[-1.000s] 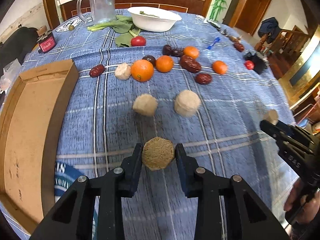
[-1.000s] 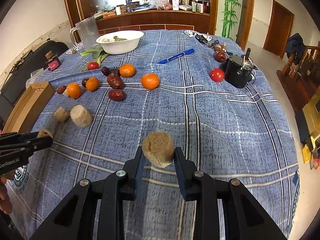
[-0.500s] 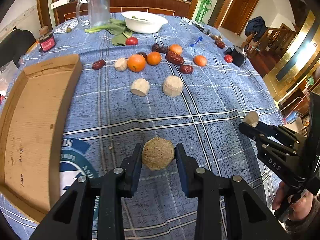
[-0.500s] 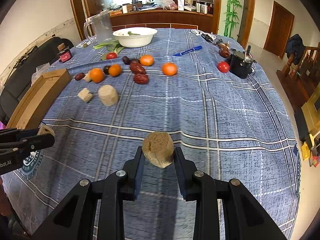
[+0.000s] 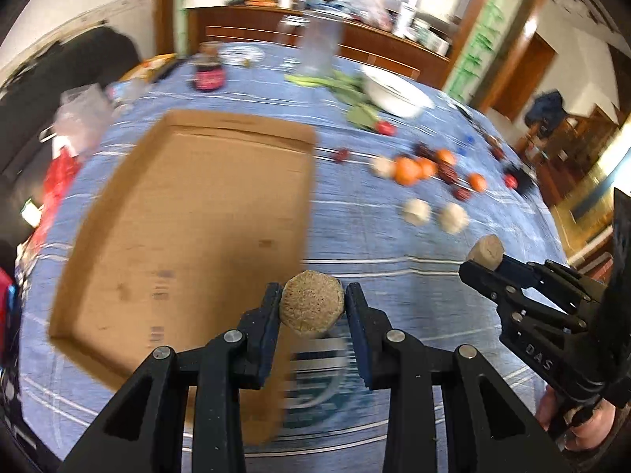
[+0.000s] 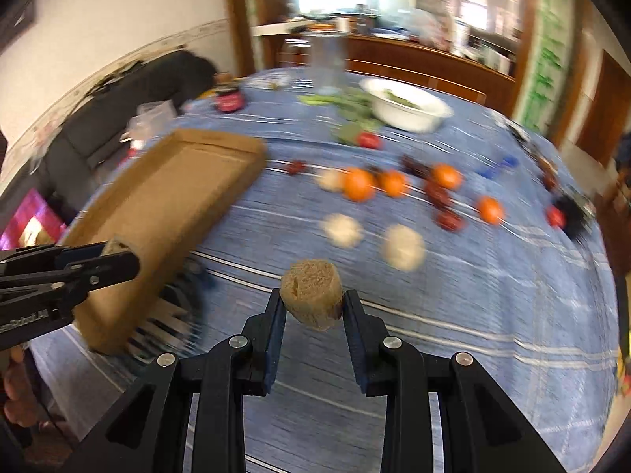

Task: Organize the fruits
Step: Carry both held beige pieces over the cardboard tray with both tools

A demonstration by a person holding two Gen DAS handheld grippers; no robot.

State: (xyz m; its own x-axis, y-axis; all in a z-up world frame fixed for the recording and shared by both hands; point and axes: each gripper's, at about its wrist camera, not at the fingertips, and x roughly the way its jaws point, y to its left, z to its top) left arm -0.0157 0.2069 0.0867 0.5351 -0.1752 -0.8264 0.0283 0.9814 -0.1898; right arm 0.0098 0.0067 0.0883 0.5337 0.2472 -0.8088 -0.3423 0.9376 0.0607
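My left gripper (image 5: 312, 307) is shut on a round brown fruit (image 5: 311, 306) and holds it above the table beside the right edge of the cardboard tray (image 5: 189, 213). My right gripper (image 6: 312, 303) is shut on a second brown fruit (image 6: 312, 291) above the blue cloth. The right gripper also shows in the left wrist view (image 5: 479, 264), and the left gripper shows in the right wrist view (image 6: 118, 258) over the tray (image 6: 169, 201). Oranges (image 6: 358, 184), dark dates (image 6: 437, 194) and pale round fruits (image 6: 403, 246) lie across the middle of the table.
A white bowl (image 6: 406, 105), greens (image 6: 347, 99), a clear jug (image 6: 327, 61) and a red-lidded jar (image 6: 228, 99) stand at the far side. A red tomato (image 6: 369, 140) lies near the greens. A black object (image 6: 575, 216) sits at the right edge.
Both grippers have swung left towards the cardboard tray with their fruits still held. The view is blurred by the motion.
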